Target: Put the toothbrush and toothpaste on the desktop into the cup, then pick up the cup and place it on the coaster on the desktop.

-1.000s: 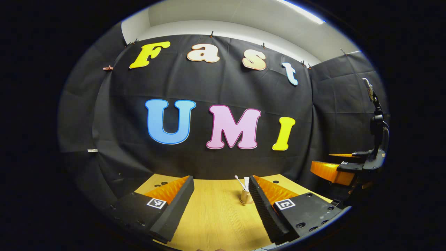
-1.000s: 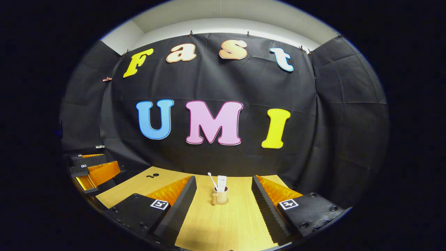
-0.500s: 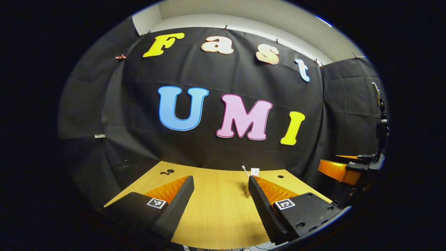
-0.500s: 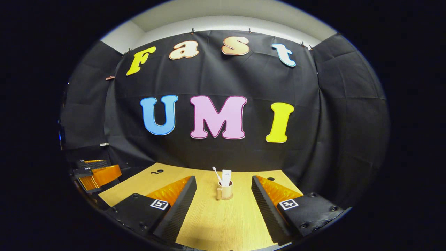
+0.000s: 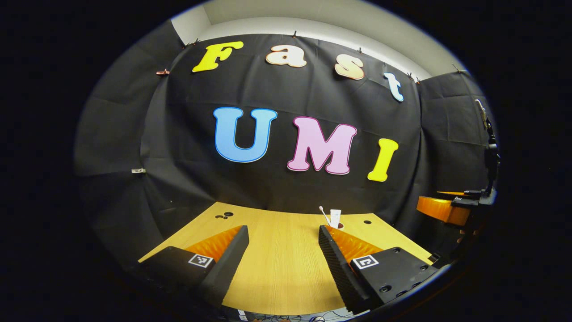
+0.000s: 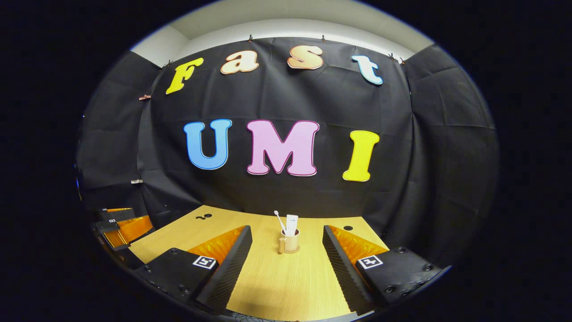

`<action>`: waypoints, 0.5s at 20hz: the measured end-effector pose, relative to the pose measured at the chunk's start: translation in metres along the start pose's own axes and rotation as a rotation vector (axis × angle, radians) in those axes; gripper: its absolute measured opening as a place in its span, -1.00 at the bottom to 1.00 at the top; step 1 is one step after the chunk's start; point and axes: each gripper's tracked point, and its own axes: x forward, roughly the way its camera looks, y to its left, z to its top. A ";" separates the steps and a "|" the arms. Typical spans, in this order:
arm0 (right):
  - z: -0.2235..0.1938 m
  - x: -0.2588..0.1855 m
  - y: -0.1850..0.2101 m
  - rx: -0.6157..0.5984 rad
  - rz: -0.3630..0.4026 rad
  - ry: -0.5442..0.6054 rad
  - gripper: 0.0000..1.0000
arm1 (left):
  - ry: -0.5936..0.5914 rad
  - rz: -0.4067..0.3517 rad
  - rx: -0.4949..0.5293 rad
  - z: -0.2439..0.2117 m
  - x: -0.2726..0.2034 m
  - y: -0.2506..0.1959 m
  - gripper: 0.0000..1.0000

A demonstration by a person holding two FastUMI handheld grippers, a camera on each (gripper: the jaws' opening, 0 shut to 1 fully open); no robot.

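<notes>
A tan cup with a handle stands upright far back on the wooden desktop. A white toothbrush and a white toothpaste tube stick out of it. A thin round coaster shows under its base. My right gripper is open and well short of the cup, which stands between its fingers' lines. In the left gripper view the toothbrush and toothpaste tube rise behind one finger, which hides most of the cup. My left gripper is open and holds nothing.
The left gripper hangs at the desk's left edge in the right gripper view, and the right gripper shows beyond the desk's right side in the left gripper view. Small dark holes mark the desktop's back corners. Black cloth walls close the back and sides.
Both grippers have drawn back from the cup, which now looks smaller and farther off. In the left gripper view the cup has slid behind one finger. Both grippers stay open.
</notes>
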 end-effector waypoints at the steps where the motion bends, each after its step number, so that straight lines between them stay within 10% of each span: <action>1: -0.005 -0.003 0.002 -0.001 0.004 0.011 0.95 | 0.011 0.002 0.003 -0.006 -0.003 0.000 0.95; 10: -0.040 -0.019 0.018 0.001 0.049 0.093 0.95 | 0.041 -0.007 0.042 -0.020 -0.032 0.005 0.95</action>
